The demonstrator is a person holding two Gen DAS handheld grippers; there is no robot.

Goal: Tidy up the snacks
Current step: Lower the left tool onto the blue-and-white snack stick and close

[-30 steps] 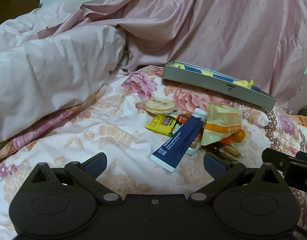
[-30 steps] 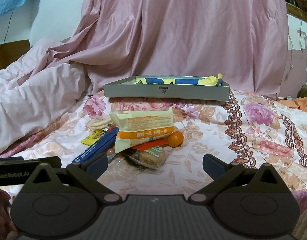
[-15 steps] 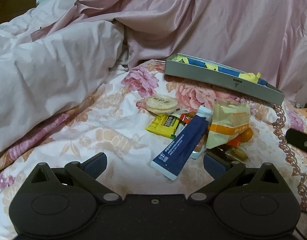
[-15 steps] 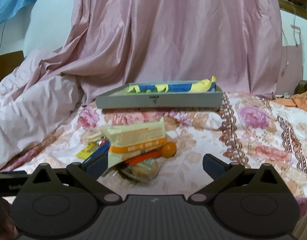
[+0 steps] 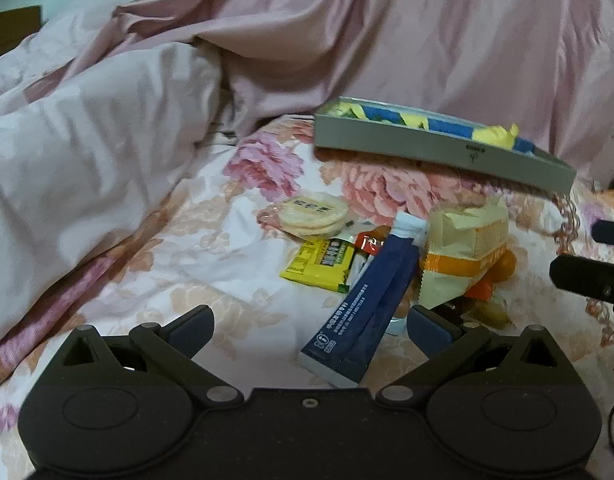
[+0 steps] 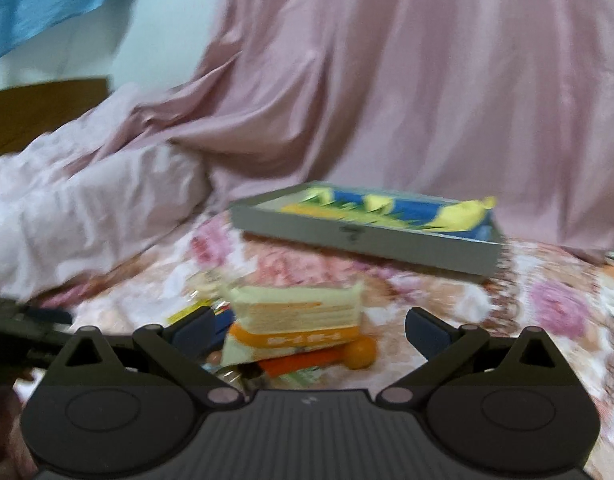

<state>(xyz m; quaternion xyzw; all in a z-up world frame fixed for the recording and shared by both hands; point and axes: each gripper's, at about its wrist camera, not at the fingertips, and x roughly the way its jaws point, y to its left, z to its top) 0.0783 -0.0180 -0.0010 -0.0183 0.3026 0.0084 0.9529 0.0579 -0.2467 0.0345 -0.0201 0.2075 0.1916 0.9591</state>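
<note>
Both claws stood wide and held nothing. The left claw [image 5: 310,326] hovered low over the floral bedspread [image 5: 211,248], the dark blue tube [image 5: 371,300] lying between its fingers. The right claw [image 6: 310,326] hung over the snack pile — its cream wafer pack with an orange band [image 6: 297,320] sat between the fingers, a small orange fruit [image 6: 361,353] just beside it. Beyond the pile, against the pink drape [image 6: 407,80], rested the grey tray [image 6: 359,240] with blue and yellow packets inside.
</note>
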